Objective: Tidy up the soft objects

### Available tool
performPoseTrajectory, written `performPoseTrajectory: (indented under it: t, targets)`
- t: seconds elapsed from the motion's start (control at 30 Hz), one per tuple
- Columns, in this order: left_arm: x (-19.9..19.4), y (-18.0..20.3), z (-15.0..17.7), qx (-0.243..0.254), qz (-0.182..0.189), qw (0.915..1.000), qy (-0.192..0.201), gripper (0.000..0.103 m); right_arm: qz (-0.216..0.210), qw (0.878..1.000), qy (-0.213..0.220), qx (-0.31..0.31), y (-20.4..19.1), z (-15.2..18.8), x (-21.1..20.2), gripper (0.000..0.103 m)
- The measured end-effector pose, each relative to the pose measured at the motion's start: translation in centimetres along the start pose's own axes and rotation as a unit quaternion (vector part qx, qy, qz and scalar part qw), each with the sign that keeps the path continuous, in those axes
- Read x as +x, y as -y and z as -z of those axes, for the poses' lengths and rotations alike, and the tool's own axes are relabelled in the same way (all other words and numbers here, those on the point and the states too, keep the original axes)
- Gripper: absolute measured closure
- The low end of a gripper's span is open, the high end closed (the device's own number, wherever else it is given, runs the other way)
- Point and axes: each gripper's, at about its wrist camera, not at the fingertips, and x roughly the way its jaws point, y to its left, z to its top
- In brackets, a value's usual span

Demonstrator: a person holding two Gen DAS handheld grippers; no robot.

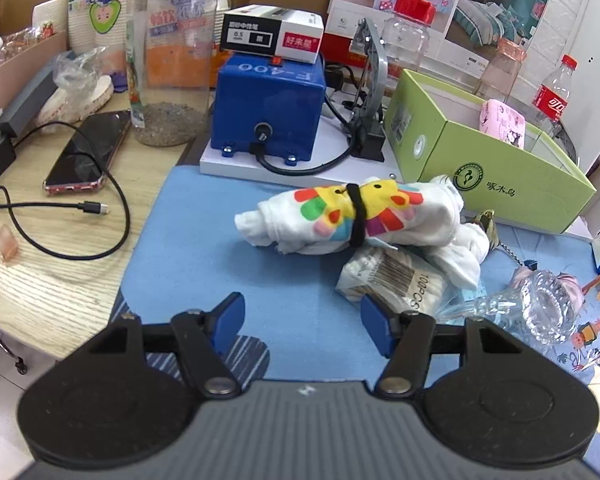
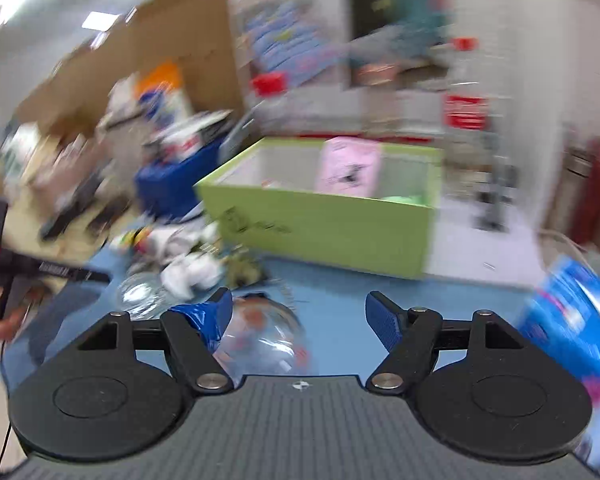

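A rolled white cloth [image 1: 352, 216] with a colourful print and a black band around it lies on the blue mat [image 1: 204, 240], ahead of my left gripper [image 1: 303, 322]. That gripper is open with nothing between its fingers. Beside the cloth is a packet of cotton swabs [image 1: 392, 280]. The green box [image 1: 480, 168] behind holds a pink soft pack [image 1: 502, 122]. The right wrist view is blurred. My right gripper [image 2: 302, 316] is open above the mat, and a clear plastic bottle [image 2: 260, 336] lies under it near the left finger. The green box [image 2: 320, 224], the pink pack [image 2: 348, 168] and white cloth [image 2: 192, 272] lie ahead.
A blue machine [image 1: 268, 108] with a small carton on it stands behind the mat. A tall clear jar [image 1: 168, 60], a phone [image 1: 86, 152] and a black cable [image 1: 80, 208] are on the wooden table at left. A crushed clear bottle [image 1: 540, 308] lies at right. A blue packet [image 2: 572, 320] is at right.
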Motion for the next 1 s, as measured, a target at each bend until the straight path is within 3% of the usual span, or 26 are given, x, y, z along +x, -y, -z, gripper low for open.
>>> performPoseTrajectory:
  t: [0.07,0.17,0.27,0.37,0.5,0.6,0.83,1.0]
  targets:
    - [-0.3,-0.2,-0.1,-0.003,0.003,1.0,0.004,0.04,-0.025,0.996,-0.076,-0.045,-0.7,-2.9,3.4,0.043]
    - [-0.5,-0.7,-0.2,-0.009,0.004,0.9999,0.009,0.04,-0.054,0.979,-0.173,-0.089,-2.0,-5.5,8.1,0.043]
    - [-0.6,-1.6,-0.5,-0.013,-0.003,0.9998,0.014,0.04,-0.098,0.955,-0.257,-0.113,-3.4,-6.0,11.6,0.043]
    - [-0.5,-2.4,-1.1,-0.016,-0.014,0.9996,0.017,0.04,-0.084,0.935,-0.306,-0.162,-5.0,-5.4,13.7,0.043]
    - [0.1,-3.0,-1.8,-0.019,-0.017,0.9995,0.016,0.04,-0.071,0.924,-0.333,-0.174,-5.6,-4.5,15.9,0.042]
    - [0.4,-2.7,-2.1,-0.016,-0.013,0.9997,0.015,0.04,-0.033,0.919,-0.342,-0.195,-5.5,-3.7,17.1,0.042]
    - [1.0,-1.0,-2.2,0.0,-0.002,0.9999,0.011,0.04,0.046,0.947,-0.308,-0.075,2.2,-4.1,14.3,0.041]
    - [0.7,0.4,-2.8,0.024,0.001,0.9996,0.017,0.04,0.099,0.953,-0.286,0.015,8.5,-0.9,11.0,0.04]
